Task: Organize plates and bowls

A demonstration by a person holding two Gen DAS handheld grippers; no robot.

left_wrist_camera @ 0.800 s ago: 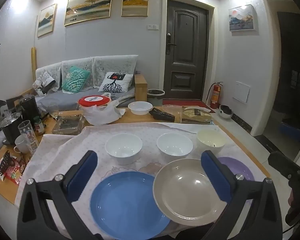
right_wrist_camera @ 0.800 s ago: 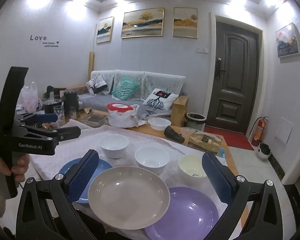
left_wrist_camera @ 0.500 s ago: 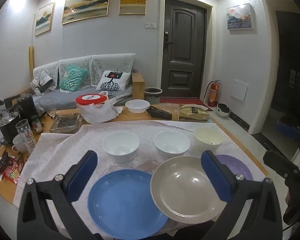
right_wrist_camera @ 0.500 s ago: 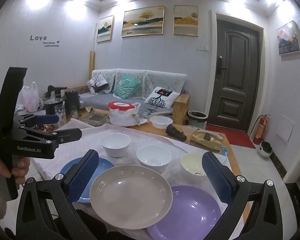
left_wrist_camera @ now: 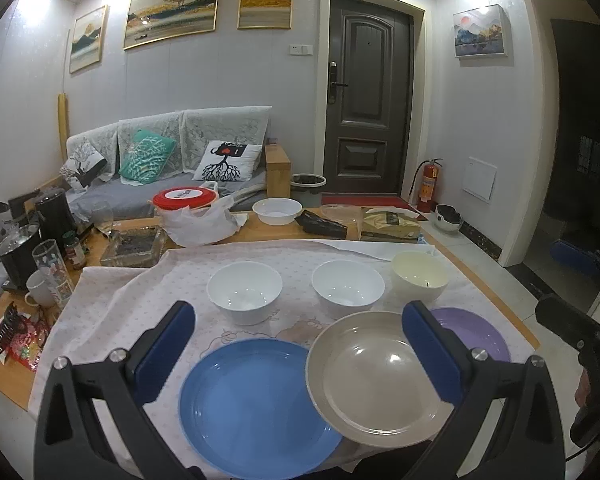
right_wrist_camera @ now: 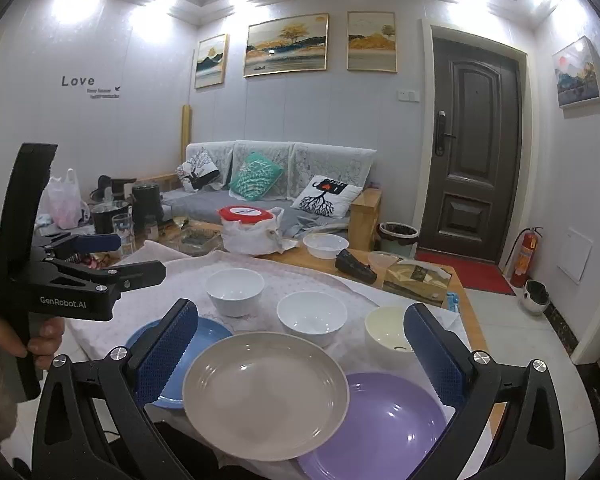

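Jaws of both grippers stand spread wide w/ nothing between the pads: left gripper (left_wrist_camera: 298, 348) hovers over the near edge of the cloth-covered table (left_wrist_camera: 112, 300), right gripper (right_wrist_camera: 300, 350) likewise, both tilted somewhat downward. Left-wrist view: blue plate (left_wrist_camera: 256, 404) lies nearest, at centre-left; beige plate (left_wrist_camera: 376, 376) sits just right of it, its left rim overlapping the blue plate's right rim; purple plate (left_wrist_camera: 476, 332) lies further right, partly hidden behind the right finger. Behind the plates, a row of three bowls, apart from one another: white bowl (left_wrist_camera: 244, 290) at left, second white bowl (left_wrist_camera: 348, 286) in the middle, cream bowl (left_wrist_camera: 419, 274) at right. Right-wrist view: beige plate (right_wrist_camera: 264, 394) is central and overlaps both neighbours, i.e. blue plate (right_wrist_camera: 204, 332) to its left and purple plate (right_wrist_camera: 384, 428) to its right; the same three bowls stand behind. Left gripper (right_wrist_camera: 112, 258) shows at that view's left edge, held by a hand (right_wrist_camera: 36, 340) on its grip. Beyond the cloth: small white bowl (left_wrist_camera: 277, 210), red-lidded container (left_wrist_camera: 184, 198) in a white bag, glass tray (left_wrist_camera: 132, 246), cups and kettles at far left. Background: sofa (left_wrist_camera: 172, 152) w/ cushions, dark door (left_wrist_camera: 366, 104).
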